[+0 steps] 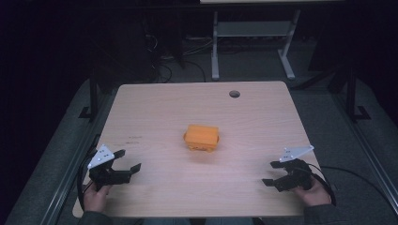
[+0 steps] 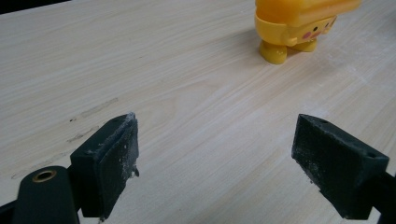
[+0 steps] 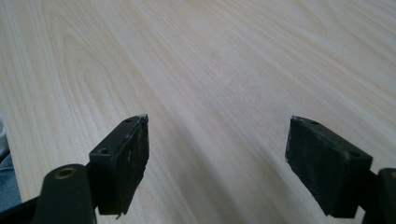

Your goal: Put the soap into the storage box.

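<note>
left claw (image 2: pixel 215 154) spread, yellow toy (image 2: pixel 299 23) well ahead

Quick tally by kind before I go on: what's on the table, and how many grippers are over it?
Orange-yellow toy: 1
Grippers: 2, the left gripper and the right gripper, both with jaws open
Total: 3

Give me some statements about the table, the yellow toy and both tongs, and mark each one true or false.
1. The yellow toy stands near the middle of the wooden table. True.
2. The left tongs grip the toy. False: they are open and apart from it.
3. The right tongs are open. True.
4. The table has a round hole near its far edge. True.
5. The toy is blue. False: it is yellow-orange.
</note>
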`<state>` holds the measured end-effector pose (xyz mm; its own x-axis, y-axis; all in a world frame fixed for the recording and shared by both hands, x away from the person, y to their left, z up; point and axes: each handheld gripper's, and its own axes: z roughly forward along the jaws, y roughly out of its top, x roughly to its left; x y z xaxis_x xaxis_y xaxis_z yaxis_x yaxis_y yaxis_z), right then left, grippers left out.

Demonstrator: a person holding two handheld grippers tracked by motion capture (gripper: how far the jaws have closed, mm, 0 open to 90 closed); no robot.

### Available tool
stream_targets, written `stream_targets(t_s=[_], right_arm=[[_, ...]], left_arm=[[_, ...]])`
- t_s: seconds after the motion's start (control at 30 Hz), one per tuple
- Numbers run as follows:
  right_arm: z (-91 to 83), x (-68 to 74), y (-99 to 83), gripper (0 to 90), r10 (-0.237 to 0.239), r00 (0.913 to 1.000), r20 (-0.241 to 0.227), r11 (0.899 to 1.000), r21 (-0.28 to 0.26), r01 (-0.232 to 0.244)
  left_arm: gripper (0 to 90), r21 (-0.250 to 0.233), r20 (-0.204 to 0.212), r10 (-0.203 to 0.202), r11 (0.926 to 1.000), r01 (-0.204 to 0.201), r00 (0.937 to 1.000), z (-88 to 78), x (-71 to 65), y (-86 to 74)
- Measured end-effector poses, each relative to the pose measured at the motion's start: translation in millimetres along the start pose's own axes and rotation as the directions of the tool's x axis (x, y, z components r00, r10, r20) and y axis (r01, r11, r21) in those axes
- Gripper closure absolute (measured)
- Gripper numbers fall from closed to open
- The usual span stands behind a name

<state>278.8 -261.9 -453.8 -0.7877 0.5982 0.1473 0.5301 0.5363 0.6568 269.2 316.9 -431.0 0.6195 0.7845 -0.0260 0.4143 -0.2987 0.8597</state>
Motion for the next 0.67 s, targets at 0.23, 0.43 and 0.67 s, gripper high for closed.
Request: stream_targets(t_s=[0.23,0.43,0.67], right_arm=[[-5.6,17.7,-14.6,20.0,0.017,0.9987,0.048,0.998,-0.065,-0.014],[-7.8,28.2,-16.4,18.5,0.018,0.9972,0.073,0.997,-0.079,-0.012],[-6.2,30.7,-16.7,14.6,0.011,0.9956,0.093,0.994,-0.111,-0.001]], left_arm=[[14.1,0.005,0.001,0.004,1.0000,-0.004,1.0000,0.0,1.0,0.3],[14.1,0.006,0.003,0.014,0.9999,-0.014,0.9999,0.3,1.2,0.5],[14.1,0.002,0.005,0.003,1.0000,-0.003,1.0000,1.6,1.5,0.9]])
